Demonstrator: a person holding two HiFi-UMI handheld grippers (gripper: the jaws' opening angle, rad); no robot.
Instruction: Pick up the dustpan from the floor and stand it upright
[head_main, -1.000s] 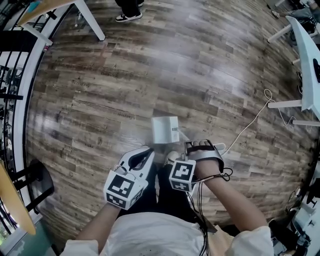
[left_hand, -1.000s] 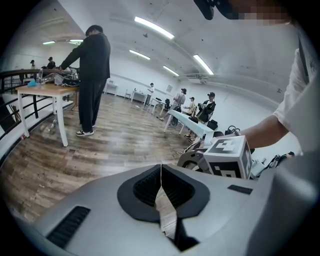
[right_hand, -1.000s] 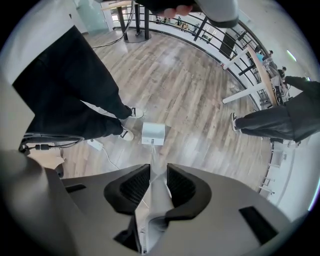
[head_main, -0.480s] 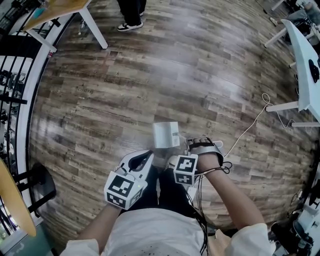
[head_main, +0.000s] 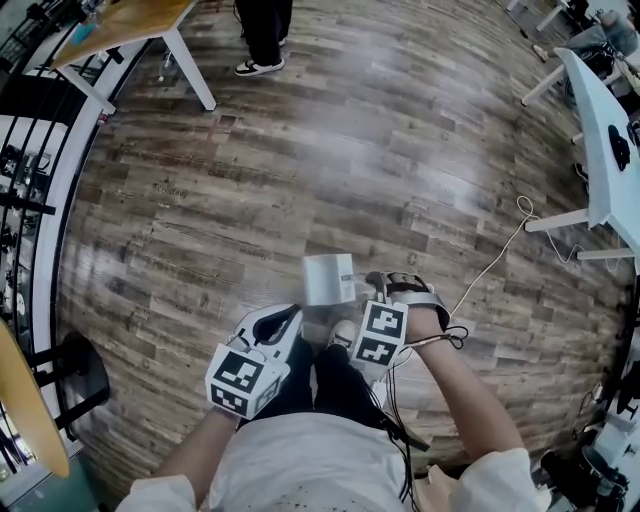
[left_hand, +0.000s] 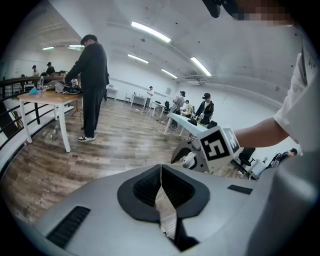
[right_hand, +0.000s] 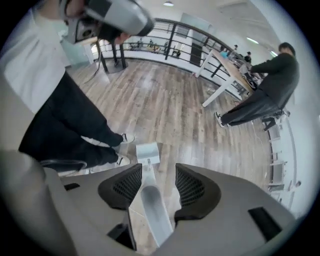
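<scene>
The dustpan (head_main: 328, 278) is pale grey and stands upright on the wooden floor just in front of my feet. In the right gripper view its pan (right_hand: 147, 153) rests on the floor and its long handle (right_hand: 155, 210) rises between the two dark pads. My right gripper (head_main: 365, 305) points steeply down over it. Its jaws (right_hand: 159, 185) are opening: the handle is between them, with a clear gap on its right side. My left gripper (head_main: 292, 314) hangs just left of the dustpan, and its pads (left_hand: 161, 172) meet with nothing between them.
A wooden table with white legs (head_main: 180, 40) stands at the far left, with a standing person's shoes (head_main: 258, 66) beside it. White tables (head_main: 600, 140) and a floor cable (head_main: 490, 262) lie to the right. A black railing (head_main: 40, 150) and a black stool base (head_main: 75, 365) are on the left.
My right gripper has rolled and lifted a little over the handle. The dustpan stands where it was. The left gripper has hardly shifted.
</scene>
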